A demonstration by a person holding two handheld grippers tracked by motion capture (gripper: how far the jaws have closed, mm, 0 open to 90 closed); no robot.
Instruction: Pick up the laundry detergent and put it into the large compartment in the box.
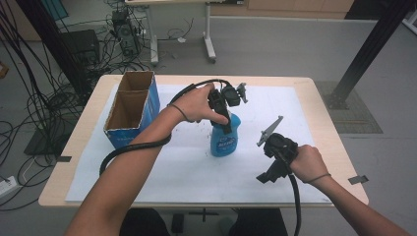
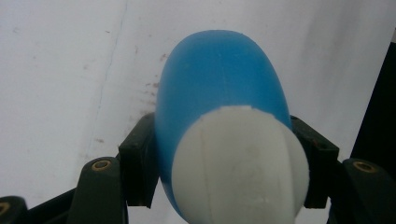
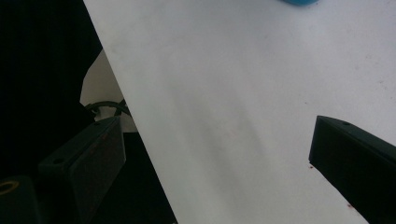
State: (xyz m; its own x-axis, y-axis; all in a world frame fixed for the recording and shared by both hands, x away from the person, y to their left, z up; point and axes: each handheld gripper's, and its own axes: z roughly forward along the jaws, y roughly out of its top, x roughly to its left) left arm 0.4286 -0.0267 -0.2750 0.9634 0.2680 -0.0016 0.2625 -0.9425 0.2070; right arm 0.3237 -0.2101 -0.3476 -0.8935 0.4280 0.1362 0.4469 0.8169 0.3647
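Step in hand, as I read it: left claw [image 1: 222, 114] has the blue bottle [image 1: 224, 139] by its upper part, probably to lift or shift it, maybe toward the cardboard box [image 1: 132, 105] at desk left.

To do it well:
- keep the bottle upright; the grip is high, near the white cap [image 2: 240, 163], so the body can swing below the jaws
- lift straight up before going sideways, slow start
- watch for slip: the surface looks smooth and rounded, and the pads touch only at its two sides
- keep the left cable off the box rim

Claw state:
- left: closed on the bottle, one jaw on each side of the blue shoulder just under the cap, as the left gripper view shows. Opening is about the bottle's width there.
- right claw [image 1: 268, 172]: jaws spread wide, holding nothing, touching nothing; it hangs over the white sheet [image 3: 243, 102] near the front desk edge, well apart from the bottle.

Bottle position: upright at mid desk [image 1: 319, 105] on the white sheet, right of the box, base apparently on or very close to the sheet; cannot tell which.
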